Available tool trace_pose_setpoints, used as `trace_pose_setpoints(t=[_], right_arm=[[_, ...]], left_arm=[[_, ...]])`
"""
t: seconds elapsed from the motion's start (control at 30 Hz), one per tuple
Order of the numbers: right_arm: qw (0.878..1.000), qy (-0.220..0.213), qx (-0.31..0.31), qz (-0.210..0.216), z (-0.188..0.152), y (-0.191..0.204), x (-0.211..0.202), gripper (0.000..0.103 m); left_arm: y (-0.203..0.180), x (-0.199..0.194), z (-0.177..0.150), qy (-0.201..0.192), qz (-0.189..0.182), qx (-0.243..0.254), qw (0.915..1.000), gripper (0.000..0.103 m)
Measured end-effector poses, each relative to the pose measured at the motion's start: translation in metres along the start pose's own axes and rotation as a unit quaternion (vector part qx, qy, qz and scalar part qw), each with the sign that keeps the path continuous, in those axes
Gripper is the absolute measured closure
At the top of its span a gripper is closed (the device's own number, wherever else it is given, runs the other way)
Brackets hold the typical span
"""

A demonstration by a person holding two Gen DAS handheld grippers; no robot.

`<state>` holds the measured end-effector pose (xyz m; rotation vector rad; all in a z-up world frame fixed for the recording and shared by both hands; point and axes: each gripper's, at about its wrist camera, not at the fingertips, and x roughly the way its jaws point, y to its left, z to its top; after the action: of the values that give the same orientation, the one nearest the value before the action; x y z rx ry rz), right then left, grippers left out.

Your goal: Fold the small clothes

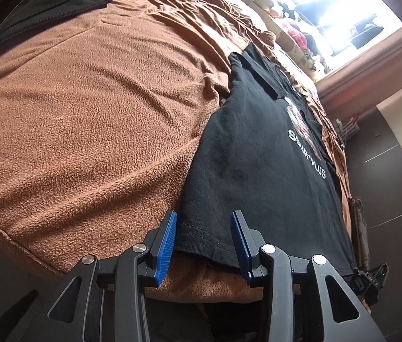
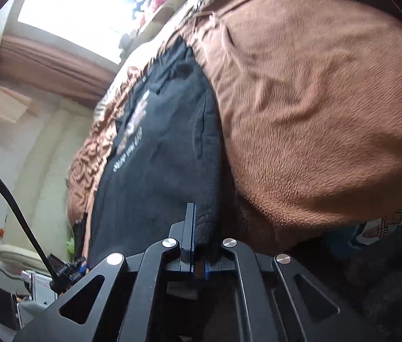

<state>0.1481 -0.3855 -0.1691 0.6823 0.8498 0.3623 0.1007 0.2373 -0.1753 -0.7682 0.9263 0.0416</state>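
The left gripper (image 1: 203,245) is held part-open over the hem of the black printed T-shirt (image 1: 246,154); the right gripper (image 2: 199,228) is seemingly clamped on its corner.

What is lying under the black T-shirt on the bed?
A brown fleece blanket lies under the black T-shirt and shows all around it. Whatever is directly beneath the shirt's middle is covered.

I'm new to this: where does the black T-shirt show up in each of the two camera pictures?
Left wrist view: the black T-shirt runs from bottom centre up toward the right, its hem between the open left gripper.
Right wrist view: the shirt lies left of centre, its edge pinched in the shut right gripper.
Shared landmark: the brown blanket beside the shirt; the bright window too.
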Motion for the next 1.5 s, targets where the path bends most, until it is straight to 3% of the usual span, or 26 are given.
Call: trace_pose_setpoints(t=[0.33,0.67,0.87,1.1,1.17,1.27,1.3,1.5], right_arm=[[0.999,-0.032,0.002,-0.008,-0.007,0.002,-0.011,0.103],[1.0,-0.021,0.016,-0.008,-0.005,-0.005,-0.009,0.103],[1.0,-0.014,0.018,-0.014,-0.004,-0.006,-0.003,0.103],[1.0,-0.011,0.019,-0.017,-0.003,-0.004,-0.001,0.103],[1.0,-0.012,0.019,-0.017,-0.003,-0.005,-0.001,0.103],[1.0,-0.013,0.017,-0.021,-0.003,-0.005,0.0,0.103],[1.0,-0.014,0.015,-0.023,-0.004,-0.004,0.0,0.103],[0.999,-0.028,-0.006,-0.017,-0.005,0.007,-0.009,0.103]], left_arm=[[0.007,0.002,-0.002,0.0,0.006,-0.009,0.9999,0.065],[0.027,0.007,-0.009,0.026,-0.097,-0.096,0.9903,0.067],[0.027,-0.003,-0.015,0.004,-0.139,-0.111,0.984,0.066],[0.011,0.006,-0.005,0.001,-0.094,-0.087,0.9918,0.069],[0.003,0.01,-0.002,0.0,-0.068,-0.073,0.995,0.075],[0.0,0.015,0.001,0.0,-0.04,-0.071,0.9967,0.093],[-0.001,0.017,0.002,0.0,-0.036,-0.073,0.9967,0.097],[-0.002,0.007,0.005,-0.026,-0.04,-0.073,0.9962,0.099]])
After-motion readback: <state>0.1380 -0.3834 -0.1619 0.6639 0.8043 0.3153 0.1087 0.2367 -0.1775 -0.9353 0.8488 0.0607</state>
